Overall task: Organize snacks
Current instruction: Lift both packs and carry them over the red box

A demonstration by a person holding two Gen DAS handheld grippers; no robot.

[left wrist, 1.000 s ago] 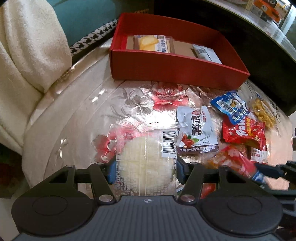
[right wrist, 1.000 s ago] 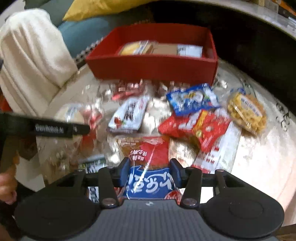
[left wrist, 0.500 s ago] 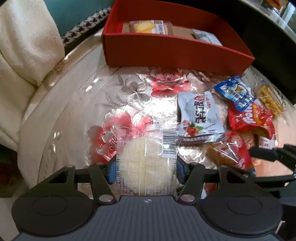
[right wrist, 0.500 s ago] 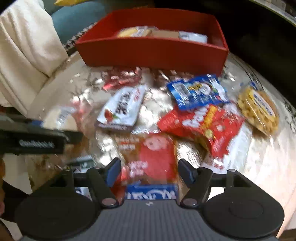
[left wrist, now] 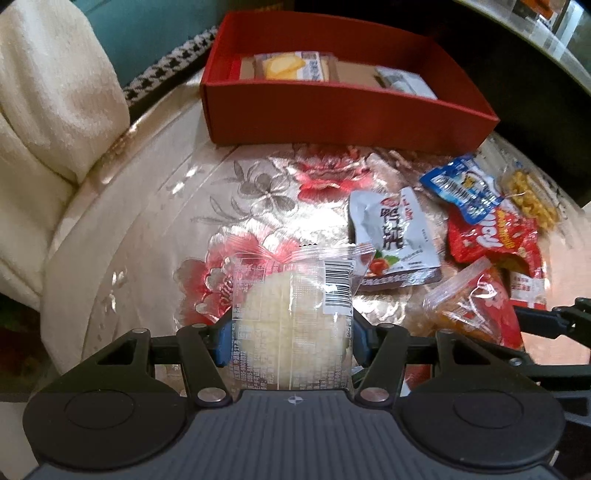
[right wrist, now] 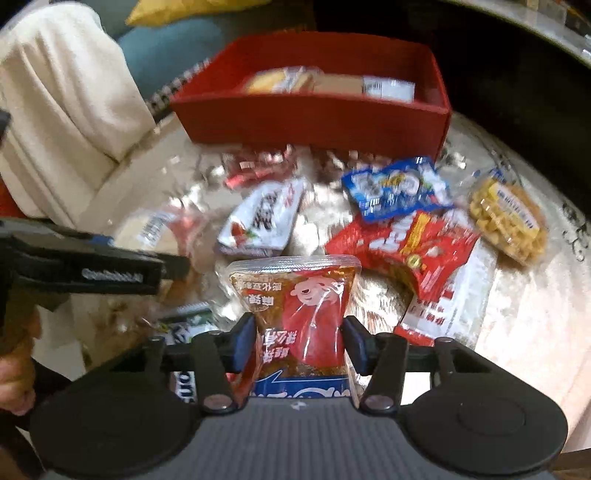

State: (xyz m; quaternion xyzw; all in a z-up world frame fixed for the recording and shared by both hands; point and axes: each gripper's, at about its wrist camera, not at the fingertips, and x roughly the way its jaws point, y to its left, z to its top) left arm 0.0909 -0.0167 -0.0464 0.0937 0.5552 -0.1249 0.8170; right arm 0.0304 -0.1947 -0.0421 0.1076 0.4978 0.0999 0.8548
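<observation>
My left gripper (left wrist: 291,341) is shut on a clear packet with a pale round cake (left wrist: 295,321), held above the flowered tablecloth. My right gripper (right wrist: 299,341) is shut on a clear packet with a red cartoon label (right wrist: 299,306), lifted off the pile. A red box (left wrist: 332,107) stands at the far side in the left wrist view and also shows in the right wrist view (right wrist: 314,118). It holds a yellow cake packet (left wrist: 291,66) and a white packet (left wrist: 402,81). Loose snacks lie on the table: a white packet (right wrist: 262,221), a blue packet (right wrist: 399,188), a red packet (right wrist: 410,251), a yellow puffs packet (right wrist: 509,221).
A cream blanket (left wrist: 48,110) is draped at the left beside the round table's edge (left wrist: 55,295). A teal sofa (left wrist: 155,33) is behind it. A dark cabinet (left wrist: 535,92) rises behind the box. The left gripper's body (right wrist: 85,266) shows at the left of the right wrist view.
My right gripper opened, then shut on the red-label packet and lifted it. My left gripper keeps the cake packet and has drifted slightly relative to the box.
</observation>
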